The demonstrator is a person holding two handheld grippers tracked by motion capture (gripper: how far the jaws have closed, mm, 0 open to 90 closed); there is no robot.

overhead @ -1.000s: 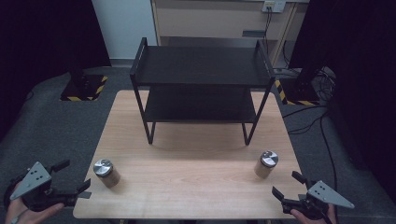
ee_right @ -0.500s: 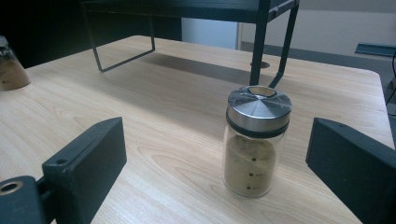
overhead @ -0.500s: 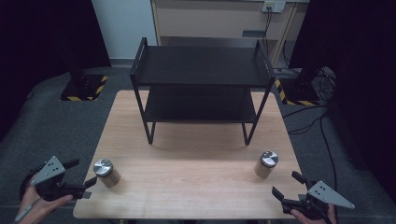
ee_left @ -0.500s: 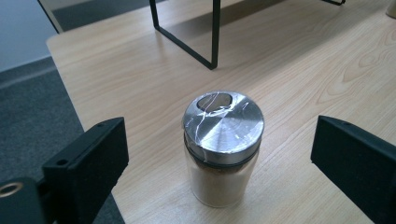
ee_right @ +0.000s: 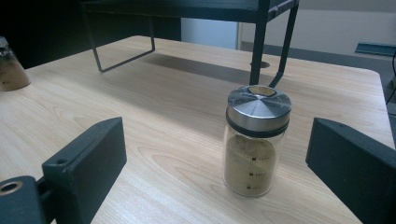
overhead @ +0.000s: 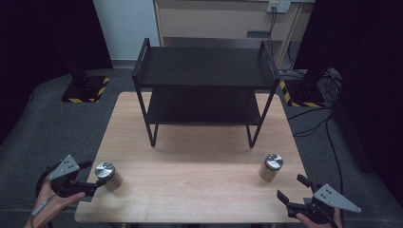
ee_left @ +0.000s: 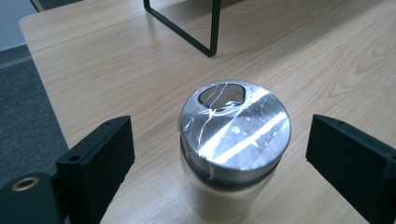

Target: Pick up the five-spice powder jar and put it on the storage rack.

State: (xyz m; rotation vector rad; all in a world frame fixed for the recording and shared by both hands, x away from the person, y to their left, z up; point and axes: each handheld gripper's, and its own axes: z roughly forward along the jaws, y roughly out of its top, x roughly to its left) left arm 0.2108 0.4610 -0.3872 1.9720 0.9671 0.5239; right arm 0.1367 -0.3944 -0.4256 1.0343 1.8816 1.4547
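Observation:
Two glass spice jars with metal lids stand on the wooden table [overhead: 190,199]. The left jar [overhead: 107,174] [ee_left: 233,144] stands between the jaws of my left gripper [overhead: 92,175] [ee_left: 220,122]; these jaws have just been closing, with a gap still left on each side. The right jar [overhead: 271,166] [ee_right: 254,140], holding tan powder, stands upright a short way ahead of my right gripper [overhead: 291,186] [ee_right: 215,128], which is open near the table's front right corner and touches nothing.
A black two-tier metal rack [overhead: 204,71] stands at the back of the table; its legs [ee_right: 259,42] rise behind the right jar. The left jar [ee_right: 11,65] also appears far off in the right gripper view. Dark floor surrounds the table.
My left gripper has moved right and down toward the table until the left jar sits between its jaws. The right gripper and both jars have stayed put.

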